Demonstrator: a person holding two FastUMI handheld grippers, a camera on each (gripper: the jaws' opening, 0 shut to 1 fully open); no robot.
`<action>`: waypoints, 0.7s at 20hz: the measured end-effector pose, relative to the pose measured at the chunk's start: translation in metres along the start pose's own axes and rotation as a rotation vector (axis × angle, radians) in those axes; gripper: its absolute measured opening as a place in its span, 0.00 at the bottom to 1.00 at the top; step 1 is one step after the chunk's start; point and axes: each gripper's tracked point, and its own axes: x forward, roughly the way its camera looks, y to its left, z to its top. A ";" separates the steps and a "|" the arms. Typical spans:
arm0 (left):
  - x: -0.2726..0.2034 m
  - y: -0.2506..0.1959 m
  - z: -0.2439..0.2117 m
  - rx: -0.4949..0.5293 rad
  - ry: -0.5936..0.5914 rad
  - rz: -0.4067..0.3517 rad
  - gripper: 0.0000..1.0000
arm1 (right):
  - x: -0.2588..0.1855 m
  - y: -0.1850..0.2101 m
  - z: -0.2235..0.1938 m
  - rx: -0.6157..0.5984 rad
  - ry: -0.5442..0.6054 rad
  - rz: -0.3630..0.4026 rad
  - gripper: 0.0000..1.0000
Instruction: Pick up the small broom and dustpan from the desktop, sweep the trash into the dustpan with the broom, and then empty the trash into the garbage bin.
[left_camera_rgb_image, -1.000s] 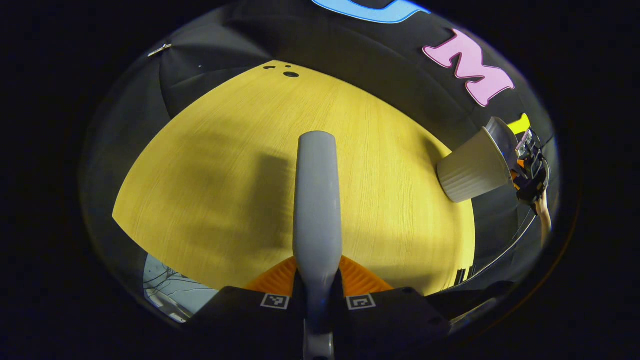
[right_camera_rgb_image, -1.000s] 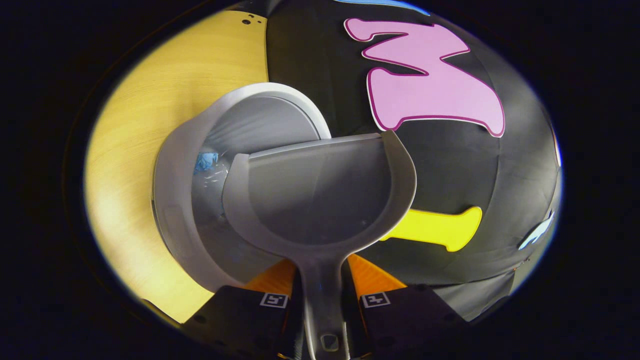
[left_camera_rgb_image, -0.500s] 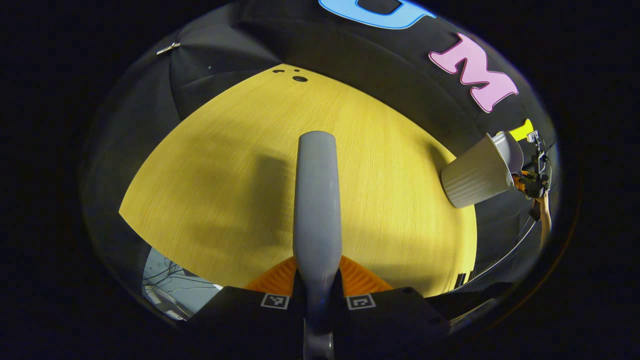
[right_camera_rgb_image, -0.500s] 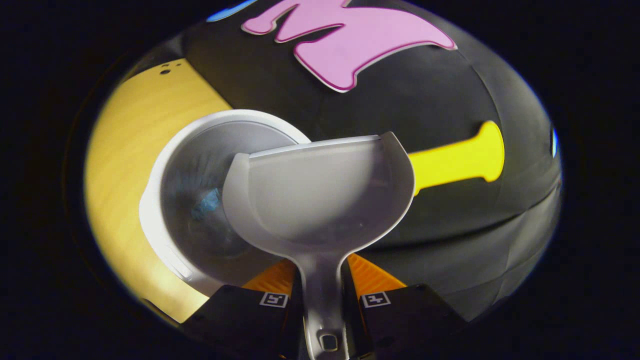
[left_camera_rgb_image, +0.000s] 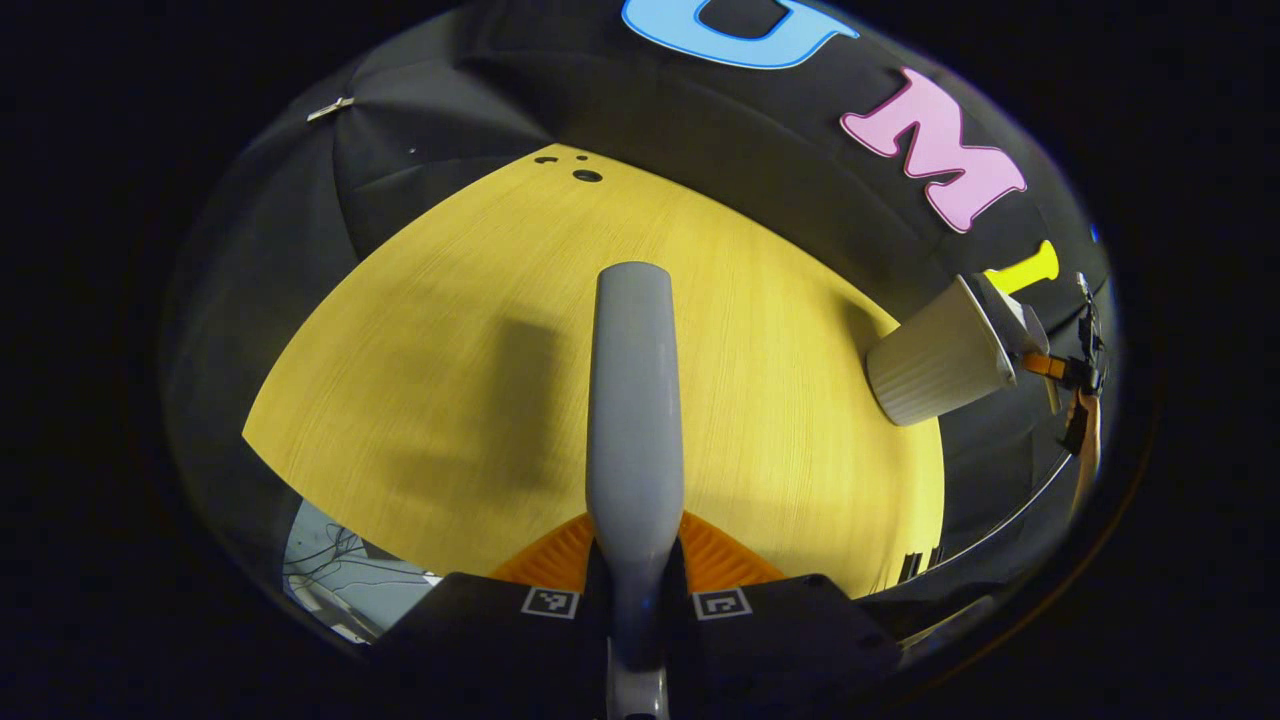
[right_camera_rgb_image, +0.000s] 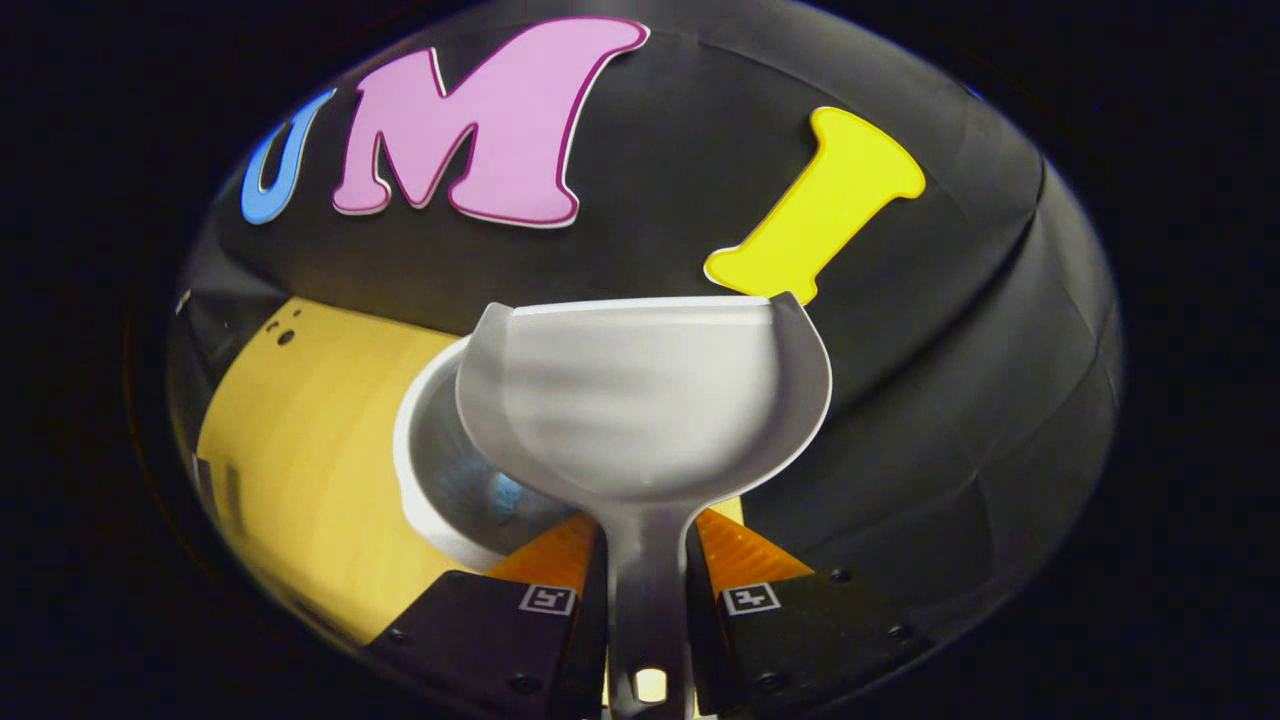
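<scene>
1. The right gripper (right_camera_rgb_image: 647, 590) had both fingers pinched on the dustpan (right_camera_rgb_image: 640, 400) handle, pan looking empty and held over the garbage bin (right_camera_rgb_image: 440, 500), which sat at the desktop (right_camera_rgb_image: 300, 450) corner with a blue scrap of trash (right_camera_rgb_image: 507, 492) inside
2. The left gripper (left_camera_rgb_image: 636, 590) was clamped the same way on the broom (left_camera_rgb_image: 633, 400) handle, hovering above the desktop, nothing else on the wood there
3. Risk, in his guess: the pan's underside sat close over the bin's rim, so a careless swing out could clip it and tip the light bin off the near edge
4. Room-wise, the wide yellow top on the left side was free for setting things down; on the right the booth wall (right_camera_rgb_image: 950, 400) stood close behind the bin, so pulling back toward the open desk looked safer
</scene>
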 end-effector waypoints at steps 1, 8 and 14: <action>0.000 0.000 0.004 0.017 0.000 -0.002 0.27 | -0.005 0.004 0.007 0.048 -0.022 0.023 0.38; 0.002 -0.003 0.025 0.125 -0.001 -0.038 0.27 | -0.014 0.016 0.017 0.254 -0.109 0.131 0.38; 0.017 -0.001 0.025 0.303 0.003 -0.054 0.27 | -0.004 0.025 0.003 0.331 -0.048 0.226 0.38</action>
